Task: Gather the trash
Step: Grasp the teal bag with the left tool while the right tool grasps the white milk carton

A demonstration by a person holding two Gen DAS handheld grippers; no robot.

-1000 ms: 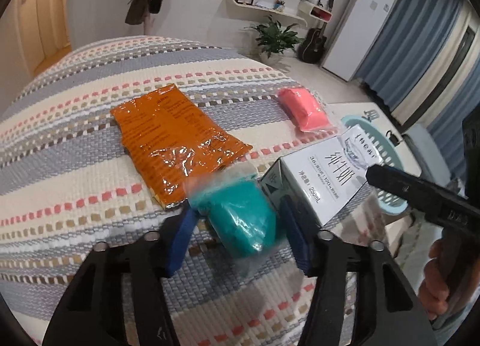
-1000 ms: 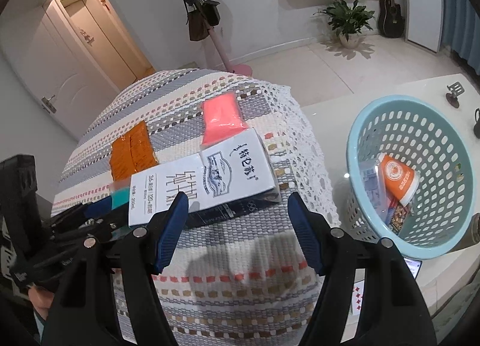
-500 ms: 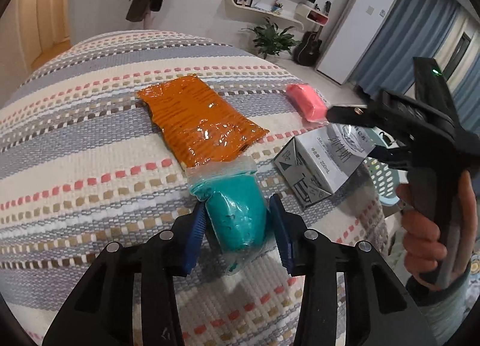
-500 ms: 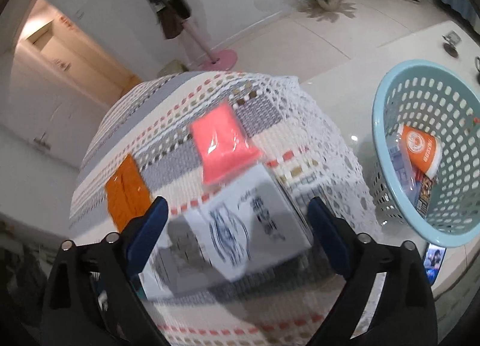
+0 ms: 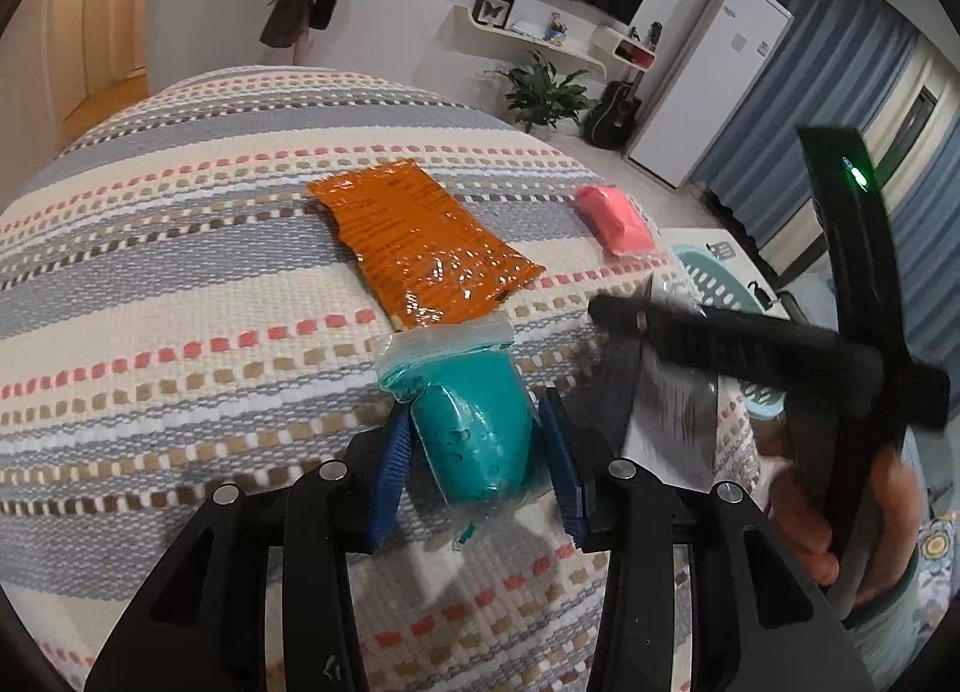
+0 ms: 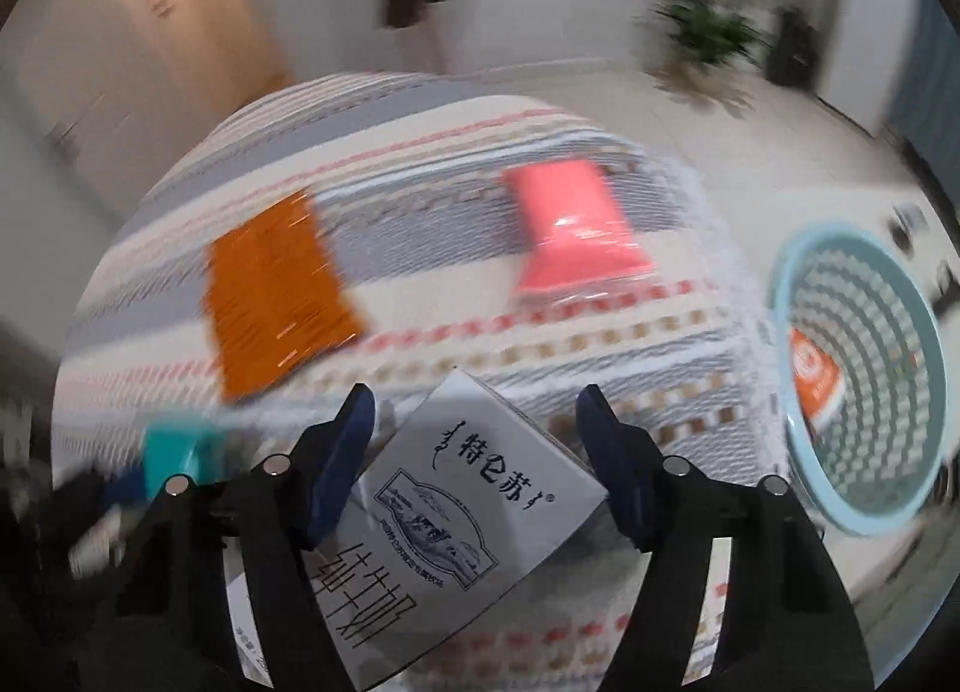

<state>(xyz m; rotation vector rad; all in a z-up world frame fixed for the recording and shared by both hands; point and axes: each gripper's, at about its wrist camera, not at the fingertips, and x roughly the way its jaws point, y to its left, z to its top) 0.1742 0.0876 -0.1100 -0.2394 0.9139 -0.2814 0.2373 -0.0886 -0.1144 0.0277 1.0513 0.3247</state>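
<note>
Woven striped cloth covers the surface point(image 5: 180, 284). Right gripper point(image 6: 474, 452): jaws closing around the white milk carton point(image 6: 474, 512), seemingly not yet pressing through the blur; the blue basket point(image 6: 864, 512) is at three o'clock. Left gripper point(image 5: 477, 464) clamps the teal bag point(image 5: 474, 428).

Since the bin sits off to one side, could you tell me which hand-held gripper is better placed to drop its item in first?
Probably the right hand-held gripper: its jaws are closing around the milk carton, and the blue basket lies on its side; the left holds the teal bag, farther off.
</note>
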